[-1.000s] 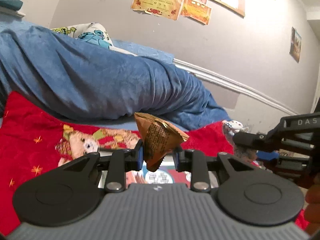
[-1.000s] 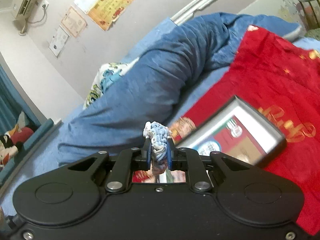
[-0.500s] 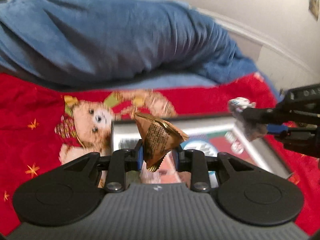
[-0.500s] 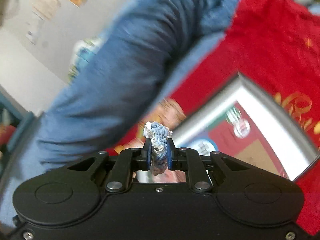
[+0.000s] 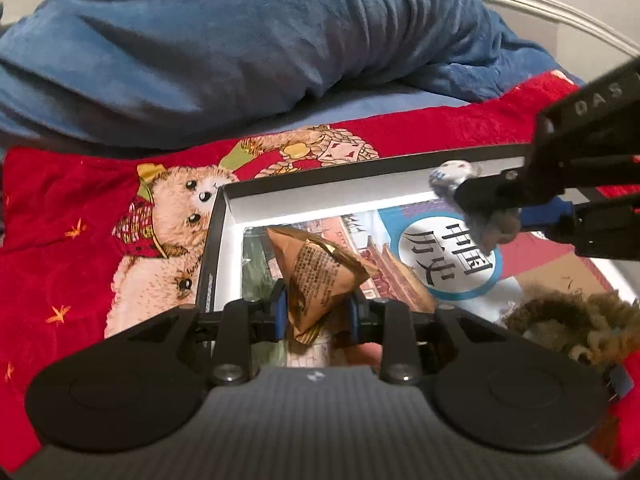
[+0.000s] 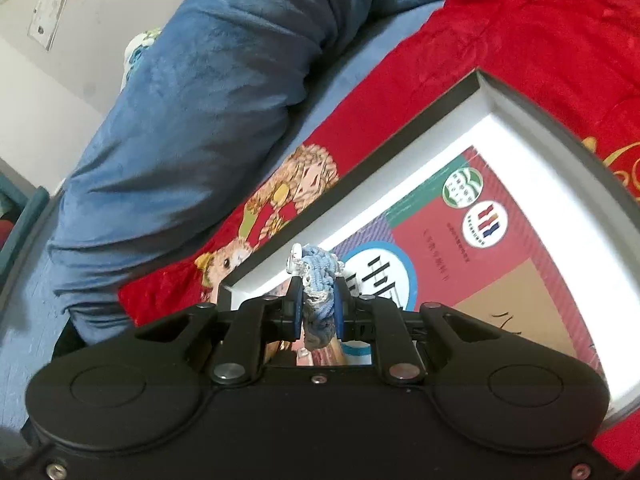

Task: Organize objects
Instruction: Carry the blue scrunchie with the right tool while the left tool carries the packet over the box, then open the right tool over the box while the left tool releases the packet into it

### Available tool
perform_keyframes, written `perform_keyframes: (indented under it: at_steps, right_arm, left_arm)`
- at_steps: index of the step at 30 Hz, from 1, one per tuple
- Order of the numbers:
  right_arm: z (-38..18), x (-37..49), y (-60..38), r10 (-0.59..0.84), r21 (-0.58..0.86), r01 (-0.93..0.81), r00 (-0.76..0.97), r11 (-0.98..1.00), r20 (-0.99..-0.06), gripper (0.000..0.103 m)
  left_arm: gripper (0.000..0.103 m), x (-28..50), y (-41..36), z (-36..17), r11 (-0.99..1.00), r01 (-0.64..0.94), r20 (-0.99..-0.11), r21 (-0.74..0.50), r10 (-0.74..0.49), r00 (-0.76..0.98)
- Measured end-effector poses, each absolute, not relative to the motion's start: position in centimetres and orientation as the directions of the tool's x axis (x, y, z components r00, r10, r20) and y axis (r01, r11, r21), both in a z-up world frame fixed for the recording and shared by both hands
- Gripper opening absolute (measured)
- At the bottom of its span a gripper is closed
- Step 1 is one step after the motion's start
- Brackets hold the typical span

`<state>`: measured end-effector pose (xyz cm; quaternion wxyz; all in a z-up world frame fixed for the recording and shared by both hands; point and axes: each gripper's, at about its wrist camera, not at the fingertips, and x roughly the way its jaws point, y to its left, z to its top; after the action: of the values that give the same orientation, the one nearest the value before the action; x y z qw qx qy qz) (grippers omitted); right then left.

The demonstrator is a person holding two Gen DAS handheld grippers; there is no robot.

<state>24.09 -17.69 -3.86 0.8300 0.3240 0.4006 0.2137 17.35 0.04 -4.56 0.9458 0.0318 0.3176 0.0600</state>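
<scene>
Both loads have been brought down over the box (image 5: pixel 216 240) — snack packet (image 5: pixel 320 276) clamped in the left gripper (image 5: pixel 318 312), hair tie (image 6: pixel 318 280) in the right gripper (image 6: pixel 318 312) — ready for release.

Bedroom — bed (image 5: pixel 360 108), rumpled blue duvet (image 5: pixel 240 48)

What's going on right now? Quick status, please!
Left gripper shut on gold foil snack packet. Right gripper shut on blue knitted hair tie. Both over black-rimmed white box; brown furry scrunchie already inside.

Right gripper (image 6: pixel 317 304): clamped on blue-white scrunchie (image 6: pixel 318 276) | Below: open box (image 6: pixel 440 152), book (image 6: pixel 480 248) inside | Surface: red blanket (image 6: pixel 540 28); blue quilt (image 6: pixel 208 100) behind
</scene>
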Motion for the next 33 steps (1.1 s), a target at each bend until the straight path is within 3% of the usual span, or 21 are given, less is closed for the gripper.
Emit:
perform_keyframes:
  at_steps: [19, 22, 28, 31, 33]
  right_arm:
    - [-6.0, 24.2, -15.9, 0.611, 0.685, -0.049, 0.5, 0.727, -0.614, 0.016]
    - [-6.0, 24.1, -15.9, 0.606, 0.676, -0.053, 0.498, 0.735, -0.62, 0.017]
    - [-5.9, 23.8, -15.5, 0.608, 0.679, -0.049, 0.496, 0.733, -0.62, 0.022]
    - [-5.7, 23.7, -15.7, 0.624, 0.696, -0.048, 0.492, 0.716, -0.607, 0.037]
    - [-5.1, 23.5, -16.0, 0.633, 0.709, -0.049, 0.496, 0.703, -0.594, 0.04]
  left_arm:
    - [0.038, 16.9, -0.3, -3.9, 0.998, -0.037, -0.644, 0.047, 0.059, 0.763]
    - [0.047, 16.7, -0.3, -3.7, 0.999, -0.03, -0.641, 0.044, 0.051, 0.766]
    - [0.059, 16.1, -0.1, -2.8, 0.999, -0.029, -0.626, 0.028, 0.04, 0.779]
    - [0.061, 15.8, 0.5, -2.0, 0.999, -0.039, -0.63, 0.002, 0.031, 0.776]
    - [0.061, 15.3, 0.9, -1.2, 0.999, -0.04, -0.625, -0.006, 0.028, 0.78]
